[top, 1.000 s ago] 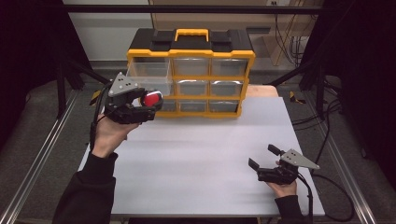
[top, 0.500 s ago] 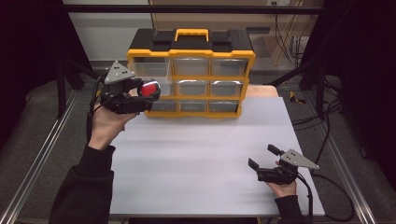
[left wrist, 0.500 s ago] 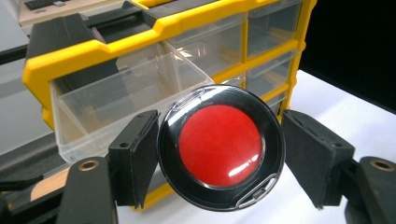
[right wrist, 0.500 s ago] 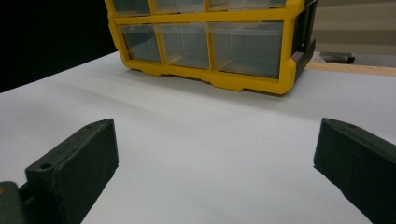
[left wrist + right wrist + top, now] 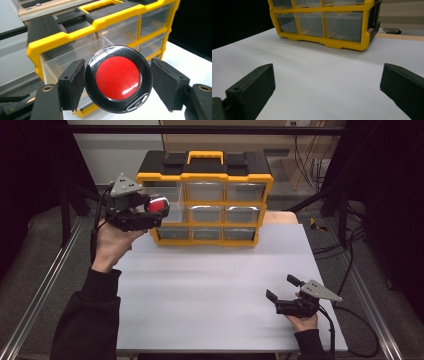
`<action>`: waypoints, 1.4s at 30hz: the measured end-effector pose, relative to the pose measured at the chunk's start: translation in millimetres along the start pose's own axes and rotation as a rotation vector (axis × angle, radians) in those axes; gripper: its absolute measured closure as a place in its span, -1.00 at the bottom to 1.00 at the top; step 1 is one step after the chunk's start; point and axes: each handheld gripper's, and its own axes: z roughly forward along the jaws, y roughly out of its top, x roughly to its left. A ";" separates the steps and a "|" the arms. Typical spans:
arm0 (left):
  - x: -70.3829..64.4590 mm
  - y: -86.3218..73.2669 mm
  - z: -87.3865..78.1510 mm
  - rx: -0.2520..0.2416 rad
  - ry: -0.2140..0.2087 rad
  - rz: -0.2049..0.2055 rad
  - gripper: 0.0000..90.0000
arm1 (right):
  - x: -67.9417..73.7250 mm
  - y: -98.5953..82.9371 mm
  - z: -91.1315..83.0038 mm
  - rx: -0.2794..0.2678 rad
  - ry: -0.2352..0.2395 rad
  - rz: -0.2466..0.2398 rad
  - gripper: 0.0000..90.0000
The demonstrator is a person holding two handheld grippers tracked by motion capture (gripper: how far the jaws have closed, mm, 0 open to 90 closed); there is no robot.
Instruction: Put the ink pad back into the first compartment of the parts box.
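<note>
Red-faced round case (image 5: 118, 78) sat pinched between the left gripper's (image 5: 148, 214) pads, upper left of frame, by the organizer's (image 5: 207, 200) open top-left drawer; any slack, it could drop outside. Right gripper (image 5: 284, 292) gaped empty.

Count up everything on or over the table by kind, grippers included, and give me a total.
Grippers: 2, left gripper and right gripper
Round red-and-black cases: 1, the red case
Yellow drawer organizers: 1, the organizer
Total: 4
</note>
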 end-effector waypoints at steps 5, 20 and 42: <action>6.4 4.9 3.5 0.002 0.002 -0.011 -0.35 | 0.1 -0.2 0.2 0.003 -0.001 0.001 -0.99; 19.8 17.3 16.5 0.007 0.026 -0.023 -0.35 | -0.1 -0.3 0.5 0.004 0.000 0.000 -0.99; 47.4 19.1 46.0 0.042 0.072 -0.057 -0.35 | -0.6 -0.5 0.7 0.006 -0.001 0.001 -0.99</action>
